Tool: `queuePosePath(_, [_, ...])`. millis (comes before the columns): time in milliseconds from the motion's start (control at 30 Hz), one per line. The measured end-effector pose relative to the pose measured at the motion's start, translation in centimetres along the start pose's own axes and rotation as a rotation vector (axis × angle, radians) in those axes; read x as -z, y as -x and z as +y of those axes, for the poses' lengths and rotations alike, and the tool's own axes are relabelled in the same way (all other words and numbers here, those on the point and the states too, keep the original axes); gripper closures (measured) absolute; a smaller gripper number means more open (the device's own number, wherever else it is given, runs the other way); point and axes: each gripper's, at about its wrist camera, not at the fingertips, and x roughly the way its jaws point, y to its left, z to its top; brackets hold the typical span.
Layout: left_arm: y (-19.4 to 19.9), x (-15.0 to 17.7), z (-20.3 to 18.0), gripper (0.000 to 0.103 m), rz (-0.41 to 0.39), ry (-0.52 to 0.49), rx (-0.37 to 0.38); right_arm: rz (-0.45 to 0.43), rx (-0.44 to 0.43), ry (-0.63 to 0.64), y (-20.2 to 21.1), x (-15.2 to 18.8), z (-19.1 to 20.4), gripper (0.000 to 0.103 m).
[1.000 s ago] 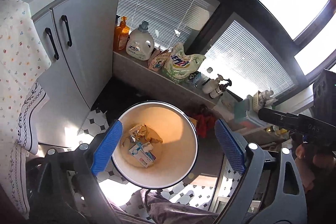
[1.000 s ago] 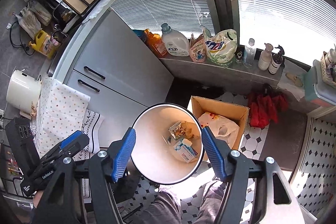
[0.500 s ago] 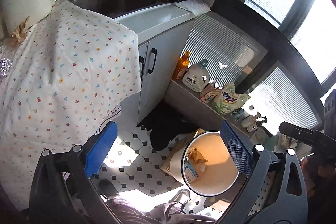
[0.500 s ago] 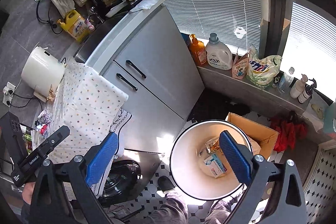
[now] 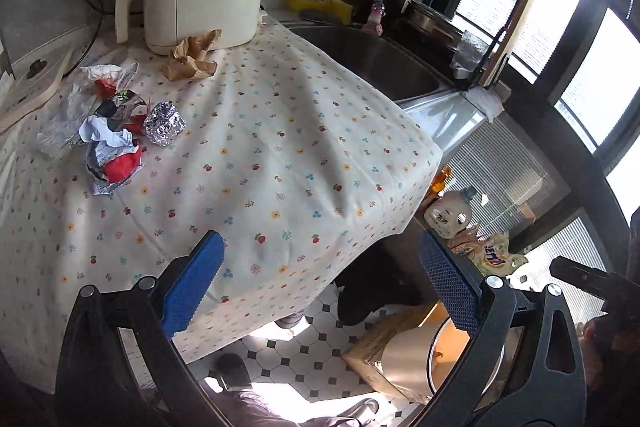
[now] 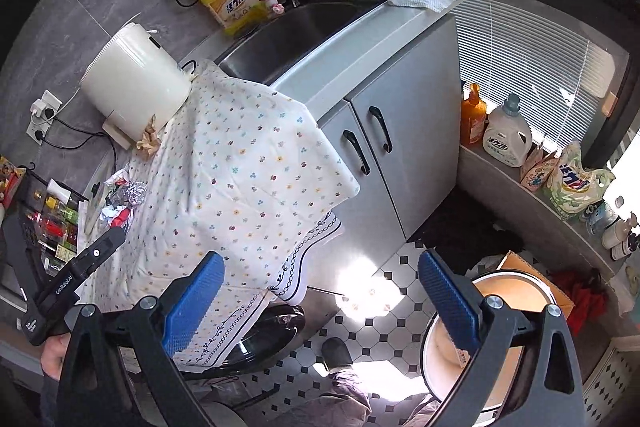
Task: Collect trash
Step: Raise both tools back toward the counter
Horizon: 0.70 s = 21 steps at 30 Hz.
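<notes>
A: A kitchen corner: a flowered cloth (image 5: 280, 147) covers the counter beside the sink (image 5: 384, 67), with checkered floor below. How far along is it?

B: Partway, I'd judge. The bin (image 6: 516, 343) on the floor, low and right of the right gripper (image 6: 320, 303), has something in it, but most of its inside is cut off. A pile of wrappers (image 5: 108, 139), a foil ball (image 5: 164, 123) and crumpled brown paper (image 5: 192, 57) are left on the cloth, ahead and left of the left gripper (image 5: 320, 291).

A: And the grippers?

B: Both released, jaws wide, nothing between them.

A: Anything unclear?

B: The right pad hides the bin's contents. How many wrappers make up the pile, I can't tell.
</notes>
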Motion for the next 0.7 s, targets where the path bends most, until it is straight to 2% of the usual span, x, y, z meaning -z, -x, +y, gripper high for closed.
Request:
queuePosePath(367, [2.4,-2.2,14.0,0.006,-0.102,0.155,-0.103,0.037,-0.064,0.178,-5.7,-1.4,13.5,0.008])
queuePosePath(700, [3.2,-3.9,24.4,0.006,-0.117,0.195,-0.165,0.061,-0.113,0.226,-11.7,-1.5,23.6,0.008])
